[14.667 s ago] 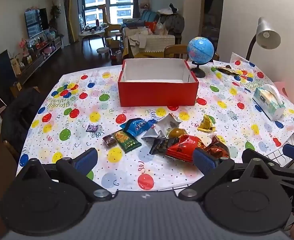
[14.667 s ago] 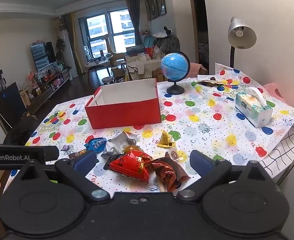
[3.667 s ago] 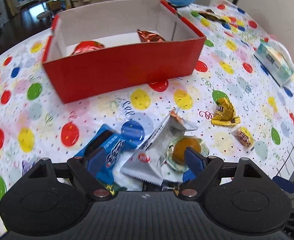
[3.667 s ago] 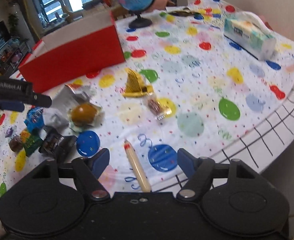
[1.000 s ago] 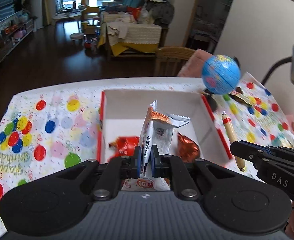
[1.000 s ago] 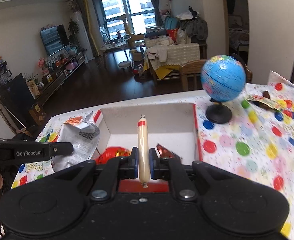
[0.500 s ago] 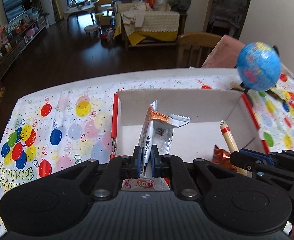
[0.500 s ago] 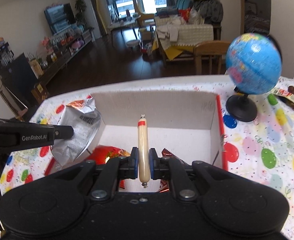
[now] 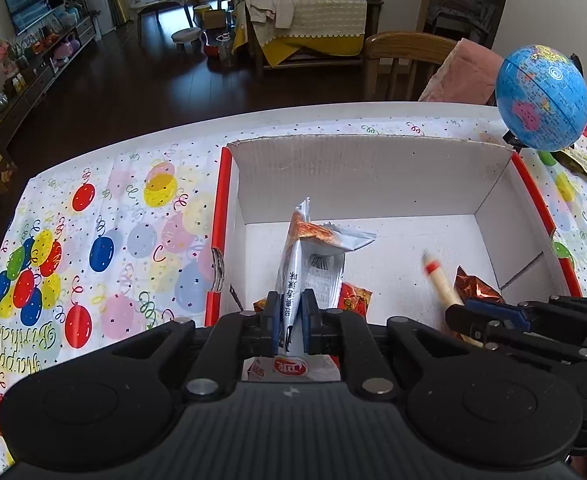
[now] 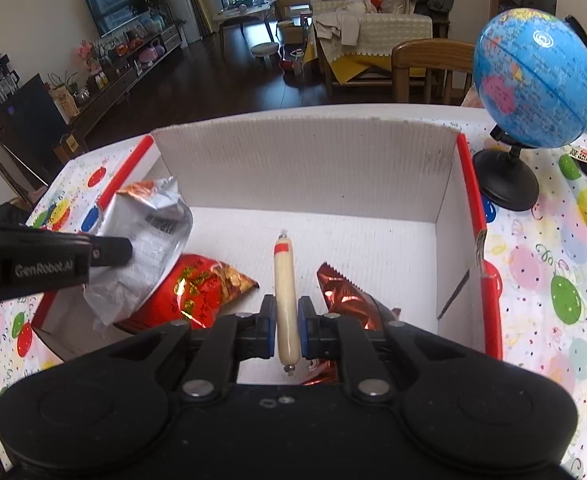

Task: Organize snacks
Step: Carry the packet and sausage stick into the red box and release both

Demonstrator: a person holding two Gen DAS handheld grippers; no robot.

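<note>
Two foil packets lie in the red box (image 10: 469,184), a red one (image 10: 197,292) at seven o'clock and a copper one (image 10: 345,300) at five; its white floor is bare toward twelve; the left gripper (image 9: 291,322) clamps a silver packet (image 9: 313,264), the right gripper (image 10: 286,326) a sausage stick (image 10: 284,288), both apparently above the floor.

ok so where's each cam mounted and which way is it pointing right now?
Left wrist: on the left gripper, angled down into the red box; own jaws shut on a silver snack packet; the right gripper enters at right.
Right wrist: on the right gripper, angled down into the box; own jaws shut on a sausage stick; the left gripper enters at left.
Shared: box, both held snacks, red snack bag, globe.
</note>
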